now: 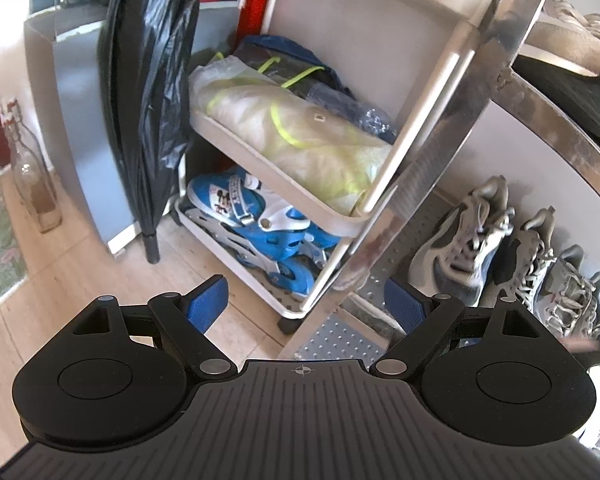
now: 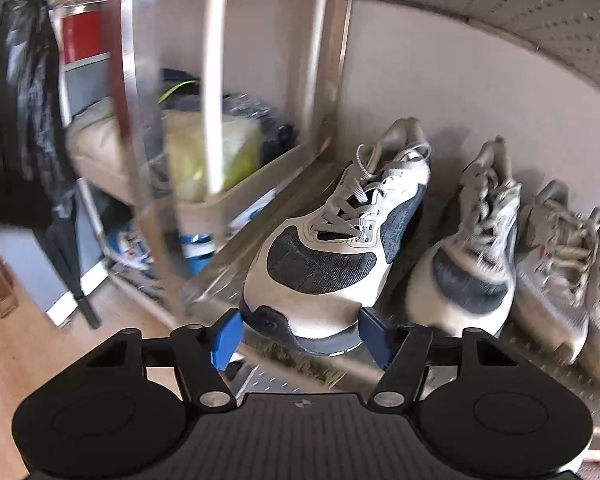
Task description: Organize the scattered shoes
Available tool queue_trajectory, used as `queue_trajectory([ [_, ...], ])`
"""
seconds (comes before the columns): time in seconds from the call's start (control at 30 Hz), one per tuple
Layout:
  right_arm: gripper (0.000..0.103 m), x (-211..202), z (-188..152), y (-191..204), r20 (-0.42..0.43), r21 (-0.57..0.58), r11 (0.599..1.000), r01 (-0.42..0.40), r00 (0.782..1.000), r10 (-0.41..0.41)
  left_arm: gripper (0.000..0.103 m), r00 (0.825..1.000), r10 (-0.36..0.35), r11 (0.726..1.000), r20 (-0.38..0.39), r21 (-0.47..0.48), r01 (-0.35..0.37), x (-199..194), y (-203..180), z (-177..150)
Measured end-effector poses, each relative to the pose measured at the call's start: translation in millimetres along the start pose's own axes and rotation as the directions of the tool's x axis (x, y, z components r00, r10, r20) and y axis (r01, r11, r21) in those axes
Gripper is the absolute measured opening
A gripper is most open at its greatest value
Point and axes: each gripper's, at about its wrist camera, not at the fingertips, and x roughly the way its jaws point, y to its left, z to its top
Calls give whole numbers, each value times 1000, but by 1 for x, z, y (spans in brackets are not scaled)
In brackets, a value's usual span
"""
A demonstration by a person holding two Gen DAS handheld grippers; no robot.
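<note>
In the left wrist view the left gripper (image 1: pixel 306 300) is hanging wide and empty before the cart (image 1: pixel 352 224), while in the right wrist view the right gripper (image 2: pixel 300 334) is clasping the white-and-navy sneaker (image 2: pixel 332 248) by its toe on the perforated shelf (image 2: pixel 340 376), likely straightening it, which next calls for squaring it beside its mate (image 2: pixel 472 248).

- Both views are bright with daylight; the wood floor (image 1: pixel 80 280) looks washed out and pale.
- Glare streaks down the metal rack post (image 1: pixel 428 184), which mirrors its surroundings.
- Left wrist view is sharp: the blue skates (image 1: pixel 256 232) beside the post show crisp detail.
- Right wrist view is smeared by motion; the post (image 2: pixel 140 120) and the grey sneakers (image 2: pixel 560 264) far from it blur, while the white-and-navy sneaker (image 2: pixel 328 248) stays fairly clear.
- Fisheye bending curves the shelf edge (image 2: pixel 500 8) and darkens the corners.
</note>
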Motion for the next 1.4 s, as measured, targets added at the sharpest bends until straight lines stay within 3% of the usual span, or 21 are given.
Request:
queue_trajectory([
  [0.27, 70, 12, -4, -10, -56, 65, 998, 16, 998, -12, 89, 1000, -5, 999, -26, 31, 6, 4, -6, -3],
  [0.37, 73, -21, -16, -26, -17, 131, 991, -34, 999, 37, 89, 999, -17, 998, -48, 54, 19, 6, -11, -6],
  [0.5, 73, -70, -38, -53, -37, 183, 980, -74, 996, 82, 89, 994, -48, 994, -98, 92, 57, 10, -23, -14],
  [0.67, 73, -152, -71, -108, -96, 295, 955, -21, 994, 51, 89, 974, -111, 965, -198, 214, 154, 14, -61, -41],
  [0.7, 74, -189, -80, -129, -101, 341, 940, 20, 995, 15, 89, 972, -116, 957, -206, 238, 165, 11, -68, -47],
  [0.73, 77, -213, -86, -141, -94, 368, 929, 43, 996, -9, 89, 968, -129, 945, -216, 269, 186, 6, -76, -56],
  [0.83, 87, -299, -106, -180, -67, 459, 880, 121, 993, -101, 89, 939, -205, 874, -275, 381, 302, -21, -108, -97],
  [0.93, 96, -381, -135, -206, -46, 543, 824, 164, 985, -165, 89, 887, -272, 788, -372, 443, 428, -61, -129, -142],
  [1.07, 100, -444, -194, -236, -47, 657, 741, 142, 988, -147, 91, 798, -341, 662, -497, 477, 579, -135, -128, -195],
  [1.13, 101, -461, -225, -248, -60, 721, 679, 136, 989, -134, 95, 788, -343, 633, -512, 494, 596, -160, -121, -208],
  [1.17, 102, -467, -241, -253, -69, 755, 642, 134, 990, -125, 96, 787, -340, 617, -514, 510, 599, -177, -114, -215],
  [1.2, 102, -470, -241, -253, -70, 759, 638, 133, 990, -124, 96, 790, -336, 600, -512, 530, 599, -189, -108, -221],
  [1.23, 102, -473, -264, -258, -80, 794, 594, 127, 991, -105, 97, 794, -335, 579, -508, 554, 599, -197, -103, -226],
  [1.3, 102, -472, -271, -257, -82, 793, 594, 137, 990, -119, 97, 807, -334, 549, -488, 594, 587, -204, -99, -235],
  [1.37, 102, -467, -272, -250, -92, 712, 668, 217, 972, -218, 97, 825, -337, 533, -455, 630, 565, -207, -98, -244],
  [1.4, 102, -465, -271, -248, -92, 671, 698, 249, 963, -255, 97, 839, -339, 540, -425, 643, 544, -209, -99, -247],
])
